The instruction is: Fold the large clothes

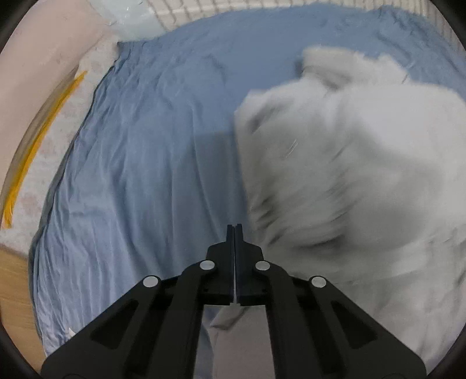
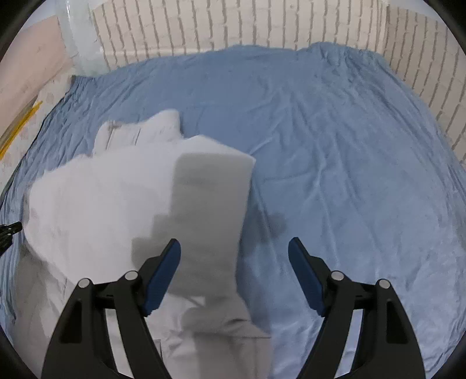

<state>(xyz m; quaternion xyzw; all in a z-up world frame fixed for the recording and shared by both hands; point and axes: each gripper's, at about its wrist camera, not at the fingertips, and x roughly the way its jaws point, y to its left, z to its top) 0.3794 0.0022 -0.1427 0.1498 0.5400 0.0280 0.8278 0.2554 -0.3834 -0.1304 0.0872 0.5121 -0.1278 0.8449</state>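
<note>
Looking along the left hand-held gripper (image 1: pixel 234 226), its jaws are clenched flat together with nothing visible between them. The white garment (image 1: pixel 349 175) lies just ahead and to the right of it, blurred, on the blue bedsheet (image 1: pixel 145 145); a strip of it also runs beneath the linkage. To the left of this gripper the sheet is bare out to the bed's edge, beyond which a yellow strip (image 1: pixel 38 145) lies on the pale floor.

From the right wrist, the right hand-held gripper (image 2: pixel 234 256) is released, its blue pads (image 2: pixel 163 277) standing wide apart over the garment's near edge and gripping nothing. The white garment (image 2: pixel 116 204) spreads ahead and to the left, with one grey-shaded panel (image 2: pixel 209 189) turned over on top of it. The brick wall (image 2: pixel 233 23) stands far ahead.

Judging by that overlapped panel, a fold seems begun. The bundle is still wide and rumpled, so further folds and squaring-up probably remain.
</note>
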